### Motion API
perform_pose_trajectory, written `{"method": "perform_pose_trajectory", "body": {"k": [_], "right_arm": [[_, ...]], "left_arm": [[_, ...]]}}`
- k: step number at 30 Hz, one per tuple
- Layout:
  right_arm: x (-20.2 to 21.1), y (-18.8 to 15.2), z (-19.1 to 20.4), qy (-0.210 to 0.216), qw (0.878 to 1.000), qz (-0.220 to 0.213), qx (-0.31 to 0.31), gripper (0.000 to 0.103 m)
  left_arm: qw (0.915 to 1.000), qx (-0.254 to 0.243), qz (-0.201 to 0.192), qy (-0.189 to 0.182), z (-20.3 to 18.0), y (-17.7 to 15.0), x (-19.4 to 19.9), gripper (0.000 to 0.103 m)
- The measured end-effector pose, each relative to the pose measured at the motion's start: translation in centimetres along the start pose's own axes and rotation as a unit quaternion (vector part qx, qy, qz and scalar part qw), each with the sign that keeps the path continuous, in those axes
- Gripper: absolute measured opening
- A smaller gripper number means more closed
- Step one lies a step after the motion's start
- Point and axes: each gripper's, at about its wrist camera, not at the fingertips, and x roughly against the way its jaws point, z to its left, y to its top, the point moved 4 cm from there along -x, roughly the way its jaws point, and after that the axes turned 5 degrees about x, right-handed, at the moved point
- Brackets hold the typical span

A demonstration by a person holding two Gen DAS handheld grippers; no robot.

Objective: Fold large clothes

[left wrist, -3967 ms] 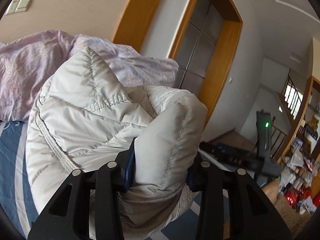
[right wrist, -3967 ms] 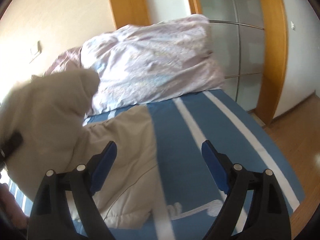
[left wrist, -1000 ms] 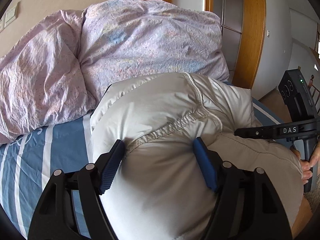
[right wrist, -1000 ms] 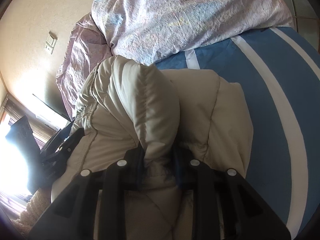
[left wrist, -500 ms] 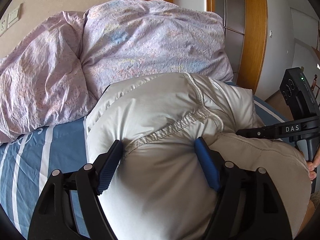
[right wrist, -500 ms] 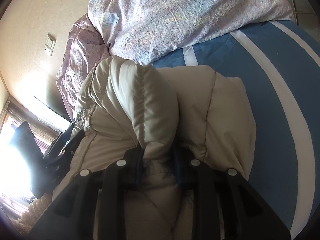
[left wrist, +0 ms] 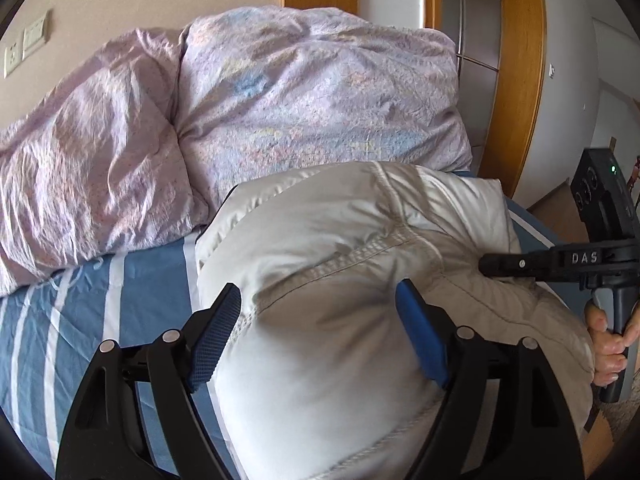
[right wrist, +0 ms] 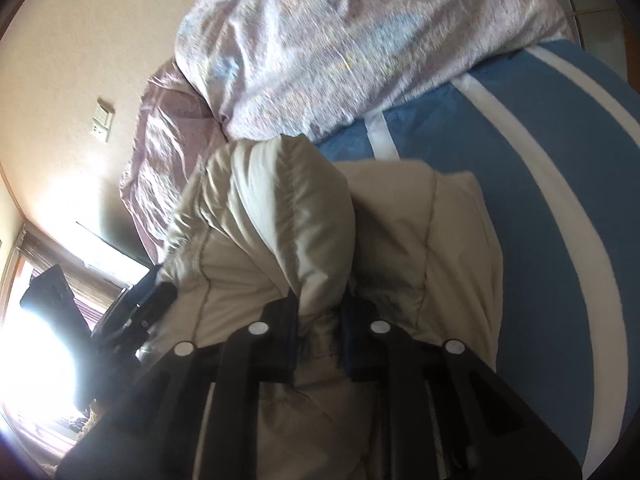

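Note:
A puffy off-white quilted jacket [left wrist: 340, 280] lies bundled on the blue striped bed [left wrist: 132, 292], just in front of the pillows. My left gripper [left wrist: 318, 320] is open, its blue pads spread on either side of a bulge of the jacket without pinching it. My right gripper [right wrist: 318, 316] is shut on a thick fold of the same jacket [right wrist: 288, 216]. The right gripper's black body also shows in the left wrist view [left wrist: 560, 260] at the jacket's right edge, with the hand holding it.
Two lilac patterned pillows [left wrist: 280, 120] are piled at the head of the bed against a beige wall. A wooden-framed glass door [left wrist: 516, 80] stands to the right. The bed's blue sheet with white stripes [right wrist: 560, 200] stretches right of the jacket.
Four seconds ago my left gripper held the jacket and my right was open; now it is reversed. Over the last second both grippers only shifted slightly, the jacket staying put.

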Motion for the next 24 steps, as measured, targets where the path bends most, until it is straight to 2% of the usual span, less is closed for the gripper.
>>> {"method": "perform_pose_trajectory", "body": {"k": [7,12,17,24], "right_arm": [[2.1,0.6,0.4,-0.007,0.999,-0.032,0.008,0.014],[1.7,-0.3,-1.0,-0.009,0.999,-0.031,-0.009,0.014],[0.9,-0.9,-2.0,-0.009,0.999,-0.027,-0.015,0.015],[-0.2,-1.1,-2.5,-0.018,1.000,-0.024,-0.008,0.017]], "left_arm": [[0.9999,-0.008,0.002,0.007,-0.9,0.6,0.6,0.084],[0.9997,-0.008,0.024,0.004,-1.7,0.3,-0.4,0.085],[0.9990,-0.026,0.031,0.019,-2.8,-0.1,-1.5,0.089],[0.9988,-0.029,0.015,0.037,-3.1,-1.2,-2.5,0.093]]}}
